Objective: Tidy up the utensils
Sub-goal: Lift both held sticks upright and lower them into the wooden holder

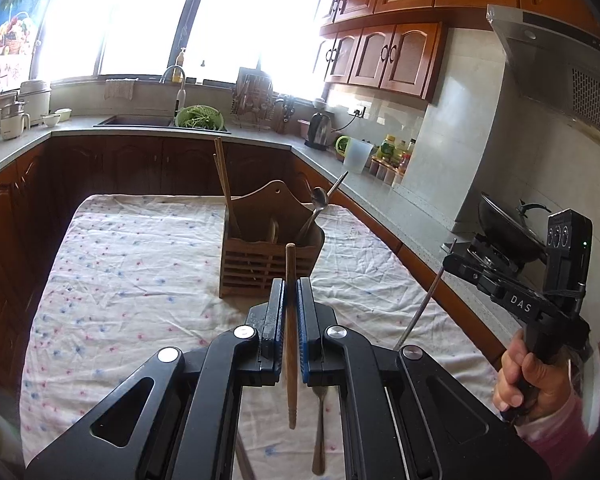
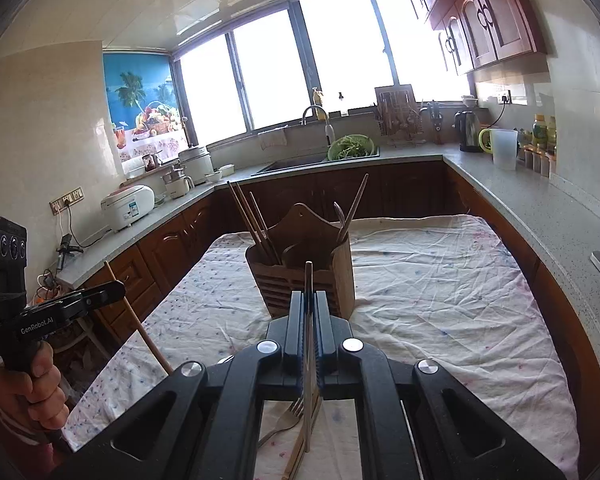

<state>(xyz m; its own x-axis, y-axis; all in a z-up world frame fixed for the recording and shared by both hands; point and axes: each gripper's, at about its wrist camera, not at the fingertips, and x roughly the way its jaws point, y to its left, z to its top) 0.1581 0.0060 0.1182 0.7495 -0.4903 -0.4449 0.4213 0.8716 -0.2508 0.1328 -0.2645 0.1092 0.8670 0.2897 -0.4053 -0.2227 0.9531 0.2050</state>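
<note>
A wooden utensil holder (image 1: 268, 258) (image 2: 304, 276) stands mid-table, with wooden chopsticks (image 1: 224, 184) in its left compartment and a metal spoon (image 1: 319, 200) in its right one. My left gripper (image 1: 288, 286) (image 2: 114, 289) is shut on a wooden chopstick (image 1: 291, 360) (image 2: 140, 322), held upright in front of the holder. At the right, my right gripper (image 2: 309, 296) (image 1: 454, 262) is shut on a thin metal chopstick (image 2: 308, 420) (image 1: 424, 300), also short of the holder. Below the grippers a fork (image 1: 319, 432) (image 2: 290, 414) lies on the cloth beside more wooden chopsticks (image 2: 298, 454).
The table carries a wrinkled dotted cloth (image 1: 140, 264) (image 2: 440, 300). Dark cabinets and a grey counter (image 1: 340, 160) ring it, with a sink, a green colander (image 1: 199, 117), a kettle (image 1: 319, 130) and a wok (image 1: 508, 228) on the stove. A person's hand (image 1: 528, 376) grips the right handle.
</note>
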